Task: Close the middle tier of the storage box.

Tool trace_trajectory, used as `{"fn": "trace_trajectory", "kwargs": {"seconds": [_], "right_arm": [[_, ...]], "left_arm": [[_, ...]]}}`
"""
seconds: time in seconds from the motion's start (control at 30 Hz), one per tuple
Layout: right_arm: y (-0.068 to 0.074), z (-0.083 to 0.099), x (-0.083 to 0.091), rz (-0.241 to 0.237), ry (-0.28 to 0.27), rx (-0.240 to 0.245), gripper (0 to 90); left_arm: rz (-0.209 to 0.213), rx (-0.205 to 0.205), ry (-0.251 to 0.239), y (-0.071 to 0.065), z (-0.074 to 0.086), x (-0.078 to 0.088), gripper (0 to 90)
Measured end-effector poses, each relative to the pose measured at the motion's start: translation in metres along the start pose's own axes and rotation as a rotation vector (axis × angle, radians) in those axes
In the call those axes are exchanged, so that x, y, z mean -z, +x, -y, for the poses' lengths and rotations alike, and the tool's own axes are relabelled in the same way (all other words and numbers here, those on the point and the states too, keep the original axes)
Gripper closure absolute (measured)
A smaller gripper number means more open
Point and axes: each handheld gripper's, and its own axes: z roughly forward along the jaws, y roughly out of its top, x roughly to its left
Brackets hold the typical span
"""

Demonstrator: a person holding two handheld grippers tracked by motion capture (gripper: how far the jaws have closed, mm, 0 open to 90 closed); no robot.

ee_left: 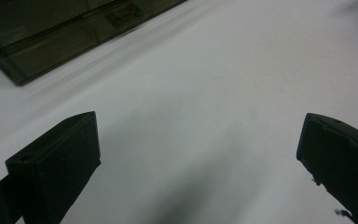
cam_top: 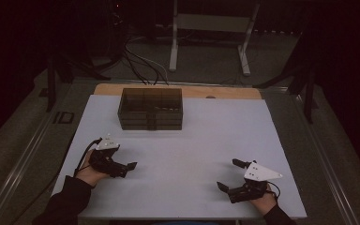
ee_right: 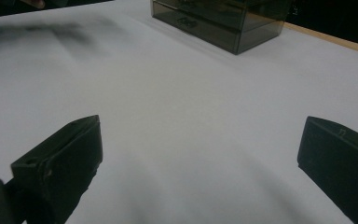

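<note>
A dark see-through box (cam_top: pixel 150 108) with compartments and stacked drawers stands at the back middle of the white table (cam_top: pixel 183 145). My left gripper (cam_top: pixel 125 157) rests near the front left, pointing right, jaws wide open with nothing between them. The right gripper (cam_top: pixel 228 174) sits near the front right, pointing left, also open and holding nothing. In the left gripper view the open jaws of the left gripper (ee_left: pixel 198 126) frame bare table, with the box (ee_left: pixel 51 37) at the upper left. In the right gripper view the right gripper (ee_right: pixel 200 123) faces the box (ee_right: pixel 223 21) far off at the top.
A wooden strip (cam_top: pixel 229 92) runs along the table's back edge. Beyond it are floor cables (cam_top: pixel 143 63) and a white stand (cam_top: pixel 211 28). Metal rails (cam_top: pixel 33 140) flank the table. Dark sleeves come in at the bottom. Bare table lies between the grippers and the box.
</note>
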Motion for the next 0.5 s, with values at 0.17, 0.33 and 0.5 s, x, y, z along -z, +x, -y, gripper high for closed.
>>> {"fn": "trace_trajectory", "kwargs": {"seconds": [0.17,0.33,0.5], "right_arm": [[0.000,0.000,0.000,0.002,-0.002,-0.001,0.0],[0.000,0.000,0.001,0.000,-0.002,-0.002,0.0],[0.000,0.000,0.000,0.000,-0.002,-0.001,0.0]], "left_arm": [[-0.043,0.006,-0.021,0.000,0.010,0.002,1.0],[-0.084,0.011,-0.013,-0.004,0.025,0.002,1.0],[-0.049,0.022,-0.032,-0.007,0.037,0.005,1.0]]}}
